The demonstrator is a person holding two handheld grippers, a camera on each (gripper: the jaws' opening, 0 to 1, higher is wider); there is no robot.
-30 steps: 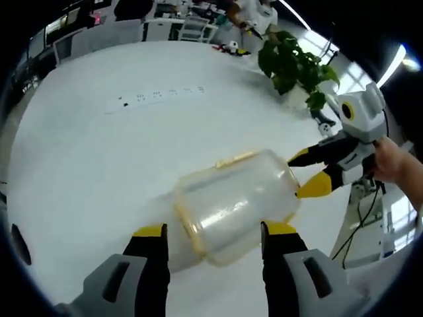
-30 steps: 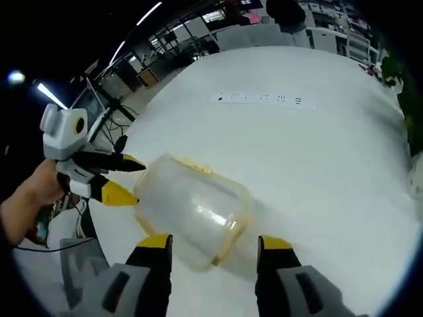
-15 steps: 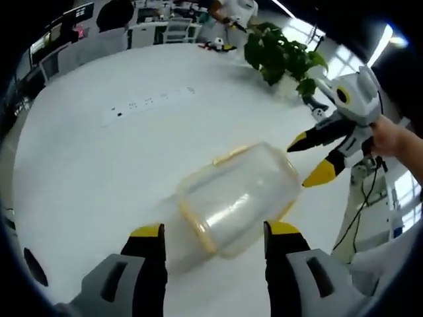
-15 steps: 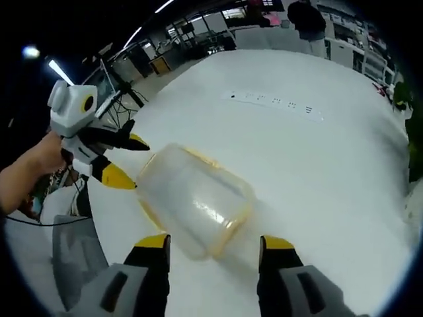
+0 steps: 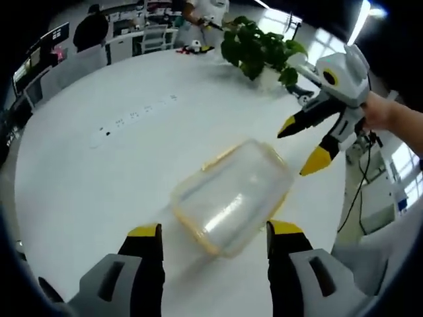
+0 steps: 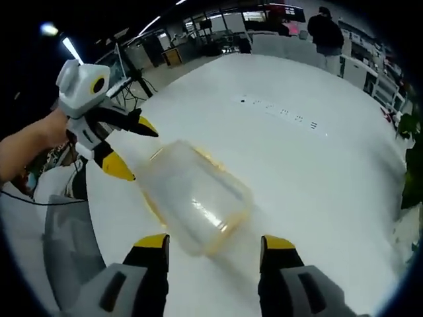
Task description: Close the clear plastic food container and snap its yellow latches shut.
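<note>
Left tool (image 5: 213, 232) sat released, jaws spread wide with nothing between them, hovering over the white bench (image 5: 79, 178). Clear plastic food container (image 5: 231, 198) lay on the bench just ahead of the tips, between the two jaw lines but clear of both, turned at an angle, yellow rim showing along its near and far edges. Latch state was not resolvable in either view. Beyond the container and to the right, the right tool (image 5: 307, 142) hung above the bench edge, yellow-tipped jaws apart and pointing down toward the container's far corner, near it but not touching; a hand (image 5: 380, 112) gripped it from the right. Further out left of the container, a row of small dark marks (image 5: 135, 115) ran across the bench top. Past that, a leafy green plant (image 5: 258, 49) stood at the far bench edge, with people and office furniture behind. From the right gripper view: right tool (image 6: 215, 243) also released, jaws wide, empty. Container (image 6: 193, 201) lay just ahead of its tips on the bench (image 6: 317, 185), apart from both jaws. Ahead-left, the left tool (image 6: 125, 148) hovered with jaws parted, lower yellow tip just beside the container's far-left corner; contact could not be confirmed. A hand (image 6: 49, 135) held it. Farther out, the dark marks (image 6: 281, 111) again, then a standing person (image 6: 327, 30) at the far side.
</note>
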